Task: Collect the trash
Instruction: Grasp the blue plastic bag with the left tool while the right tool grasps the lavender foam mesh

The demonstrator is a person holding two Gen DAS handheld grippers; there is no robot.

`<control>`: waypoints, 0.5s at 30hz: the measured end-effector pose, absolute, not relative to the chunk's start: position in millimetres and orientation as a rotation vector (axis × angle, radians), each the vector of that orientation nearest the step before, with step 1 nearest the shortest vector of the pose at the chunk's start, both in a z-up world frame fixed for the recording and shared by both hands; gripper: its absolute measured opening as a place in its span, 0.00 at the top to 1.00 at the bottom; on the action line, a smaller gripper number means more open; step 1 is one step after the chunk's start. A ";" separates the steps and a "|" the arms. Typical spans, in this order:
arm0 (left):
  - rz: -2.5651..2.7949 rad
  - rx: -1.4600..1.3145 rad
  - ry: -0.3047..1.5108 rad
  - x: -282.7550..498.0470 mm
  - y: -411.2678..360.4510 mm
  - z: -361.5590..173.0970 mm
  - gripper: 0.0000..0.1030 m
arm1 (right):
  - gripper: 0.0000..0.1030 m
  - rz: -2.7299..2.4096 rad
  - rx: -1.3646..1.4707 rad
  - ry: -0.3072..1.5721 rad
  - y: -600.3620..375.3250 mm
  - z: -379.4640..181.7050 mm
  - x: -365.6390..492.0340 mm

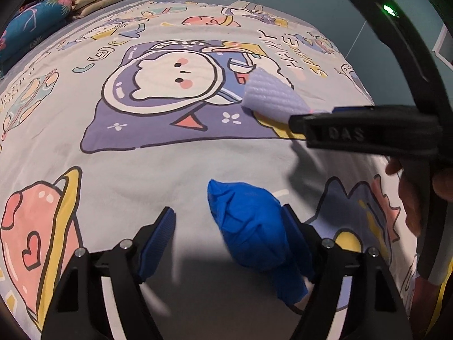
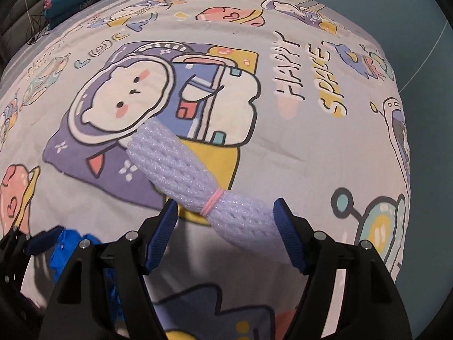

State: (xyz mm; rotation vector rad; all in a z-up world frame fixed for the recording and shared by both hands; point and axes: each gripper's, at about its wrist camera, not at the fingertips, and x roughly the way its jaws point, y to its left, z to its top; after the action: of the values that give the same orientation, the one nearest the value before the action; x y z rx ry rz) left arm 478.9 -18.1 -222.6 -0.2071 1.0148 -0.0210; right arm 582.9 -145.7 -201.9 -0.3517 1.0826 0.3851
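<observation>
The lower part of the crumpled blue glove (image 1: 256, 235) is cut off behind the right finger of the left tool (image 1: 229, 240), and in the right wrist view only a scrap of that glove (image 2: 66, 250) shows behind black tool frames at the lower left. The near end of the white foam net sleeve (image 2: 198, 181) sinks between the fingers of the right tool (image 2: 226, 236), so whether it touches either pad cannot be told. From the left wrist view the right tool (image 1: 365, 130) hides much of the sleeve (image 1: 271, 96), leaving a ribbed fan-shaped end.

Both tools point forward and down over the bed (image 1: 175, 158). The left tool's fingers stand apart, the glove resting against the right blue pad while the left pad is clear of it. The right tool's fingers also stand apart, straddling the sleeve's end. Part of a hand (image 1: 413, 195) shows at the frame's right edge.

The glove is thin, wrinkled and glossy. The sleeve is a soft woven mesh tube, cinched by a pink rubber band (image 2: 213, 201). The bed cover is smooth cartoon-printed cloth; folded bedding (image 1: 56, 14) lies at its far corner.
</observation>
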 end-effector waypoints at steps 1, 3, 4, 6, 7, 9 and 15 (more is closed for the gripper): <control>-0.021 -0.203 1.013 479.1 -19.2 -222.6 0.36 | 0.36 0.380 -0.359 1.079 -143.7 -203.1 585.1; -0.033 -0.190 1.008 479.2 -22.6 -222.0 0.43 | 0.37 0.379 -0.370 1.076 -141.1 -204.9 586.6; -0.038 -0.186 1.006 478.9 -23.7 -221.8 0.49 | 0.40 0.375 -0.378 1.069 -140.0 -205.4 587.3; -0.052 -0.175 1.000 477.6 -27.0 -221.6 0.64 | 0.43 0.375 -0.374 1.071 -139.8 -206.0 589.1; -0.054 -0.168 0.997 476.7 -28.8 -221.3 0.68 | 0.45 0.375 -0.376 1.072 -140.0 -206.7 590.0; -0.045 -0.151 0.988 475.4 -31.6 -221.1 0.71 | 0.52 0.372 -0.387 1.074 -139.4 -208.2 590.1; -0.088 -0.207 0.979 474.7 -26.7 -212.7 0.82 | 0.65 0.352 -0.340 1.068 -141.1 -203.0 591.1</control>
State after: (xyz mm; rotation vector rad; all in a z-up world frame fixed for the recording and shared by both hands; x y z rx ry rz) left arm 474.7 -26.7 -212.7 -0.2067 0.9793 -0.0876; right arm 591.1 -141.1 -203.0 -0.3395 1.0677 0.3519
